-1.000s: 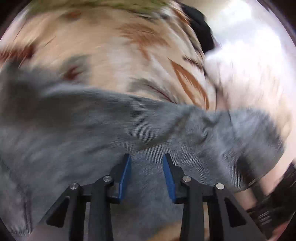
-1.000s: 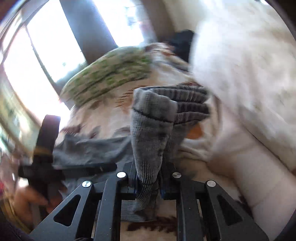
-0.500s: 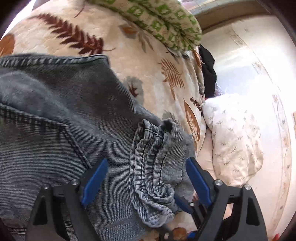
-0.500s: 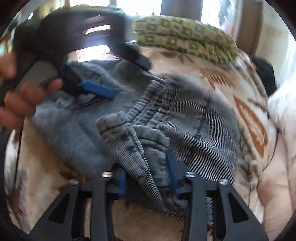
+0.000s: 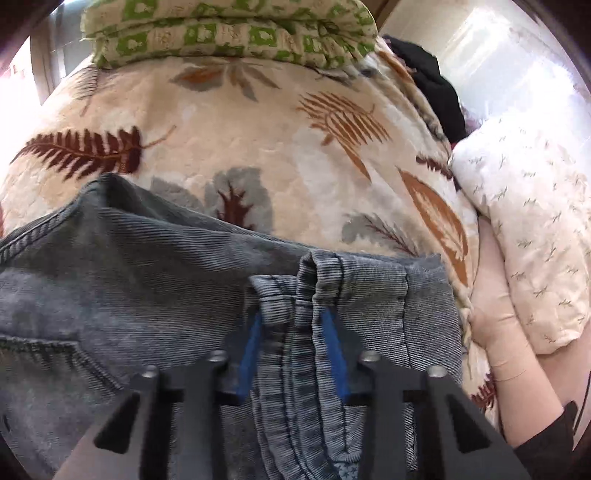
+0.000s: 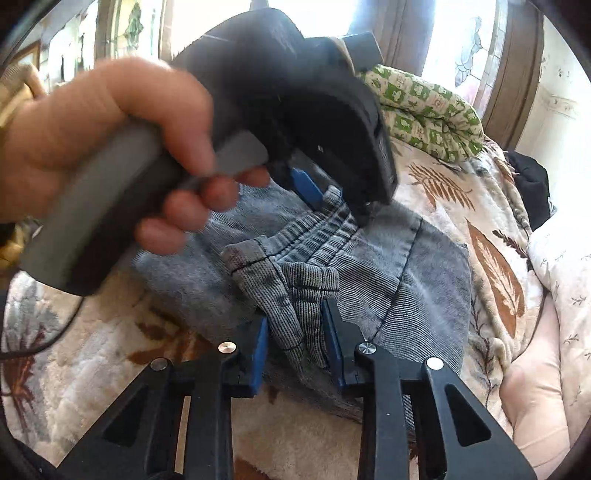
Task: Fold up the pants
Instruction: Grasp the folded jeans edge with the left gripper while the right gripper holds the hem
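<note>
Both the left gripper (image 5: 291, 339) and right gripper (image 6: 297, 341) are closing on the pants (image 6: 406, 280), bunched hem between their jaws, risking a lopsided, slipping fold.

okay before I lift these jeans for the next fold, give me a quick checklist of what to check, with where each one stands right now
1. Left gripper has the bunched waistband between its closing fingers: ok.
2. Right gripper has the denim fold between its closing fingers: ok.
3. Grips firm enough to lift: cannot tell.
4. Jeans lie on the leaf-print blanket: ok.
5. Green pillow apart from the jeans: ok.
6. Legs aligned: cannot tell.
</note>
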The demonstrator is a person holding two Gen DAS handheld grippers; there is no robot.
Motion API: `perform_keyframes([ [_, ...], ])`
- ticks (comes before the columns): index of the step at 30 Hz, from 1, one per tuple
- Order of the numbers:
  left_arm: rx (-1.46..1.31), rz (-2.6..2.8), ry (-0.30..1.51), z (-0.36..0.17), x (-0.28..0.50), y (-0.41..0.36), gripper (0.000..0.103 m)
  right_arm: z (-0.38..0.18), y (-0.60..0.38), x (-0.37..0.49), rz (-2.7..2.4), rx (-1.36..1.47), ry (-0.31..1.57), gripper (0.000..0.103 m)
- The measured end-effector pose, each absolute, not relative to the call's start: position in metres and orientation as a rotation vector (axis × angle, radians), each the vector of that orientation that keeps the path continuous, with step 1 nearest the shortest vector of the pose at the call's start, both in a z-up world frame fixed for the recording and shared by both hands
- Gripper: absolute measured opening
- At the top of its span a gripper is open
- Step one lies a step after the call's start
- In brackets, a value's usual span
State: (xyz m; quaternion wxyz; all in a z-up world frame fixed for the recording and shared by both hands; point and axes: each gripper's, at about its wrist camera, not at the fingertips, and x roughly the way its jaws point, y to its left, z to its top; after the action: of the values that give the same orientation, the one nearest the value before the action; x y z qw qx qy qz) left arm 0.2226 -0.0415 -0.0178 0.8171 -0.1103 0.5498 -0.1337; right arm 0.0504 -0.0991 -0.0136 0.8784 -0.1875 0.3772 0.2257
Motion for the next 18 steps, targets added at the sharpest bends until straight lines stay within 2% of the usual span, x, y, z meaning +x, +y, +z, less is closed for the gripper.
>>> perform_keyframes([
  [1,-0.228,-0.265,1.168,-0.017,0.221,-0.037,0.017,-0.012,-0.101,0.050,0.490,-0.370,0.786,0.027],
  [6,-0.289,-0.279,1.171,-0.033,0.213,-0.015,0.017,-0.027,-0.101,0.047,0.575,-0.307,0.856,0.036],
  [10,-0.258,-0.296,1.151,-0.022,0.204,-0.017,0.017,-0.019,-0.105,0.050,0.621,-0.246,0.887,0.049],
  [15,-0.200,-0.325,1.082,0.001,0.189,-0.021,0.017,0.015,-0.125,0.050,0.659,-0.074,0.857,0.048],
  [18,-0.170,-0.336,1.111,0.002,0.196,-0.034,0.019,0.019,-0.132,0.065,0.565,-0.046,0.852,0.049],
])
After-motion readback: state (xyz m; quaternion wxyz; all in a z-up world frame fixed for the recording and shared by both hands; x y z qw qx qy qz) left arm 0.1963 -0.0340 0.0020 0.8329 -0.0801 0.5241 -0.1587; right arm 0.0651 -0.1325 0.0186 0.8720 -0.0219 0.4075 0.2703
